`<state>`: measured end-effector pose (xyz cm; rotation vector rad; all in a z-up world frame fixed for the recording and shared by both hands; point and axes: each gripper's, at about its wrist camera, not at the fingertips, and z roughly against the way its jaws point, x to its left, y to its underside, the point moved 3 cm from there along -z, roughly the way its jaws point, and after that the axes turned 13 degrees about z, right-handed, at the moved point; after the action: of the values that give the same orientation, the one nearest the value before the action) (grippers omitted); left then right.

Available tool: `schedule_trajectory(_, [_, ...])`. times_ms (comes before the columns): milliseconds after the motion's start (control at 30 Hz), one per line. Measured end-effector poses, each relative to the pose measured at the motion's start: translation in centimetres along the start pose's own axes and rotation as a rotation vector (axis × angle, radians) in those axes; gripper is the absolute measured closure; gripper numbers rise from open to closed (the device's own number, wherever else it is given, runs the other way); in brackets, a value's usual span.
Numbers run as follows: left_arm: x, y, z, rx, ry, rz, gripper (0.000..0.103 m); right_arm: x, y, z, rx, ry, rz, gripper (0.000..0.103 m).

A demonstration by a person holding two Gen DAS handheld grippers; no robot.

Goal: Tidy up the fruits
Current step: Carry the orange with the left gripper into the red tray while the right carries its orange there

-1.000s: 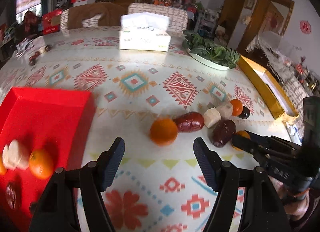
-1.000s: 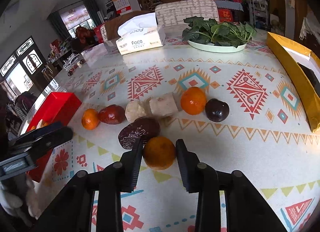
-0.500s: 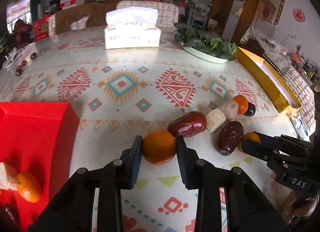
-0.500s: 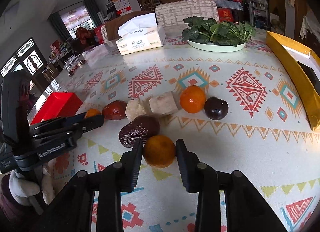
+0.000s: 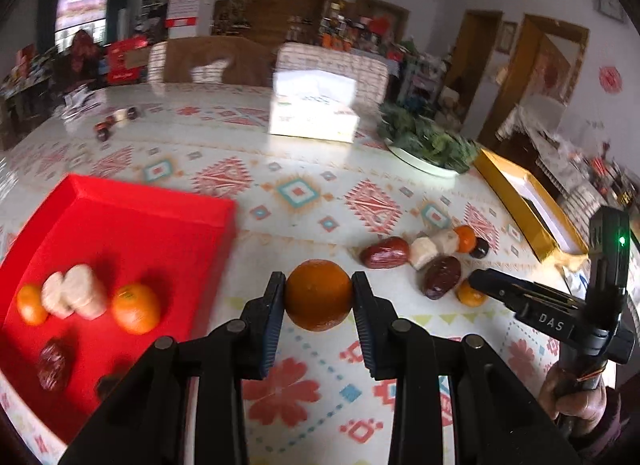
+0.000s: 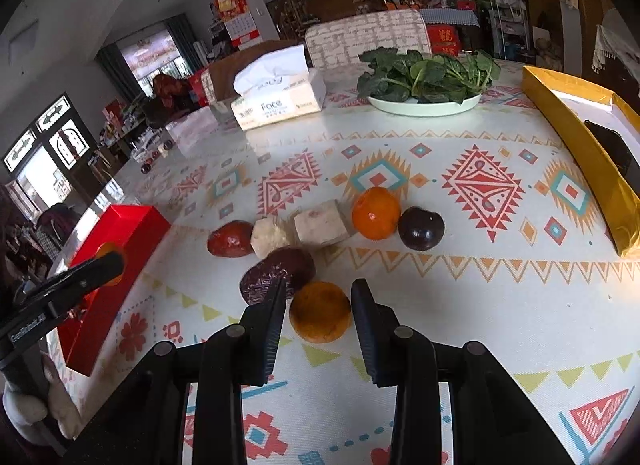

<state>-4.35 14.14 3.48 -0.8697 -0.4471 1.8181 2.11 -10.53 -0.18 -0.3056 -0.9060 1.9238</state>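
Since the earlier frame, left claw (image 5: 319, 297) has clamped and lifted one orange (image 5: 319, 293), tray (image 5: 152, 201) at 10 o'clock. Right claw (image 6: 319, 311) brackets another orange (image 6: 320, 311); contact unclear. Slipping risks rolling.

"Face" on tissue box (image 6: 280, 105); "DAS" on right tool (image 5: 476, 279)

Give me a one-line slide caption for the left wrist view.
Left gripper shut on an orange, beside a red tray already holding fruit.
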Motion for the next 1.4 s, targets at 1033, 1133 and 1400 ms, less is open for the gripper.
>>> schedule_trajectory(1033, [16.3,1.1,8.1,-0.121,-0.086,0.271,0.071,10.4,-3.2,-0.9,0.012,-0.721,-0.325,0.066])
schedule_trajectory(1133, [16.4,1.2,8.3,-0.123,-0.068,0.273,0.071,10.0,-3.4,-0.6,-0.003,-0.695,-0.333,0.066])
schedule_trajectory(1400, [16.0,1.5,8.1,-0.115,-0.036,0.273,0.071,4.2,-2.8,3.2,-0.021,-0.097,-0.120,0.062])
